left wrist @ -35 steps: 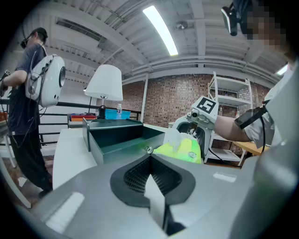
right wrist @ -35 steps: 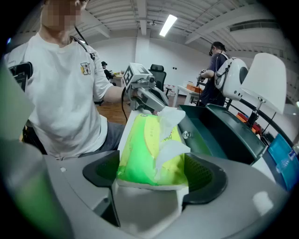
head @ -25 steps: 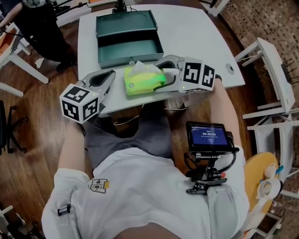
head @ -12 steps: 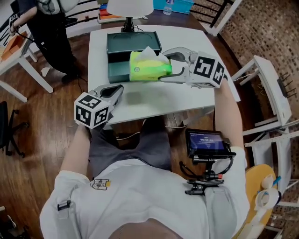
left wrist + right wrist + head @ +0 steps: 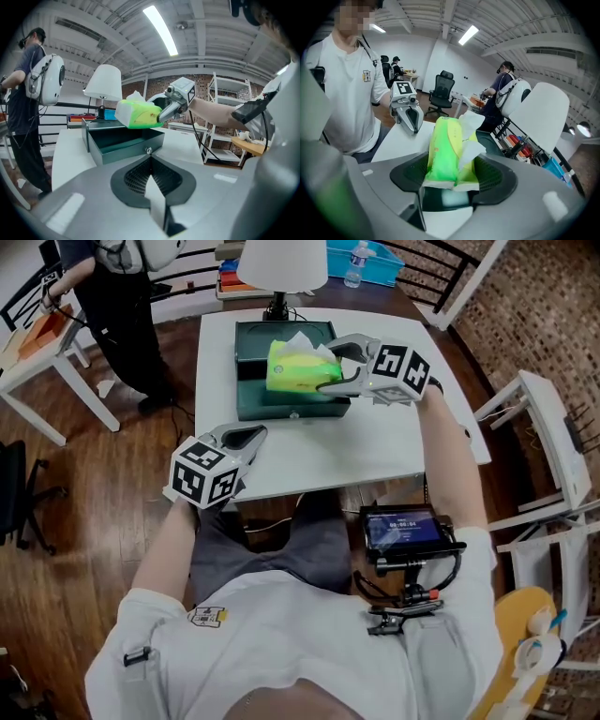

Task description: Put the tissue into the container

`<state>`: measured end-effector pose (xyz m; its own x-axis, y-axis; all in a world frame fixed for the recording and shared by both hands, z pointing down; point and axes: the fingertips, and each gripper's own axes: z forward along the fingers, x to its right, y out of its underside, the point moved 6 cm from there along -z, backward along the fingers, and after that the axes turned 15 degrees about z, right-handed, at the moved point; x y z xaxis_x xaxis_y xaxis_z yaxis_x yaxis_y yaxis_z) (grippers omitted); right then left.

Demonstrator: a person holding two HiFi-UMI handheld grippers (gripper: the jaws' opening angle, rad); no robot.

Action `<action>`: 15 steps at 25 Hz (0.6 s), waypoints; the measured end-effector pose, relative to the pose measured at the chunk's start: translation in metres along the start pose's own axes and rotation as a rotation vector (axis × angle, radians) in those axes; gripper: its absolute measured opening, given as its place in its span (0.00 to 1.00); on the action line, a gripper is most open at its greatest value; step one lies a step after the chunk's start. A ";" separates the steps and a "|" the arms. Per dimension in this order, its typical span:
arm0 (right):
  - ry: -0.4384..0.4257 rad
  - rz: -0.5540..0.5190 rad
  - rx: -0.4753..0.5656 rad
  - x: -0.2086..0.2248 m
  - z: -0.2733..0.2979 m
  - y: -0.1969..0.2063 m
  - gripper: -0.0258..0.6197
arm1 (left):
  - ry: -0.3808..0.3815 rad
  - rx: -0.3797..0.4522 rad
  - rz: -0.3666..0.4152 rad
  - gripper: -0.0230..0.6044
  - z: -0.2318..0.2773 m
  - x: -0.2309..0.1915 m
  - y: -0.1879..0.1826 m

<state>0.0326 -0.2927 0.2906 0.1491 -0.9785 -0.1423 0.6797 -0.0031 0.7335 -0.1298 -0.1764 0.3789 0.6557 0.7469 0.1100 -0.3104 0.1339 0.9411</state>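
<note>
A green tissue pack (image 5: 296,369) with white tissue sticking out of its top hangs in the air over the dark green container (image 5: 251,399) at the far side of the white table (image 5: 375,446). My right gripper (image 5: 330,365) is shut on the tissue pack (image 5: 449,152), one jaw on each side. The left gripper view shows the tissue pack (image 5: 138,114) above the open container (image 5: 123,145). My left gripper (image 5: 246,438) rests shut near the table's front left edge, holding nothing.
A white lamp (image 5: 281,266) stands just behind the container. A person in dark clothes (image 5: 117,315) stands at the far left by another white table. White chairs (image 5: 548,442) are on the right. A screen (image 5: 404,529) hangs at my waist.
My right gripper has carried the tissue pack from the table's front to over the container at the back. My left gripper stayed by the front left edge.
</note>
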 end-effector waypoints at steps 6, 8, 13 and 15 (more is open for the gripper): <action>-0.025 0.021 -0.037 0.003 0.015 0.020 0.51 | -0.014 0.028 0.021 0.04 -0.004 0.012 -0.006; -0.039 0.026 -0.042 0.003 0.020 0.024 0.51 | -0.010 0.039 0.031 0.04 -0.005 0.010 -0.010; -0.069 0.027 -0.028 0.004 0.026 0.027 0.51 | -0.018 0.092 0.024 0.04 -0.005 -0.009 -0.035; -0.074 0.019 -0.030 0.003 0.026 0.026 0.51 | -0.026 0.101 0.055 0.04 -0.003 -0.018 -0.047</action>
<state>0.0324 -0.3009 0.3267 0.1091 -0.9910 -0.0781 0.6987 0.0206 0.7151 -0.1295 -0.1941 0.3317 0.6578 0.7339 0.1694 -0.2760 0.0256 0.9608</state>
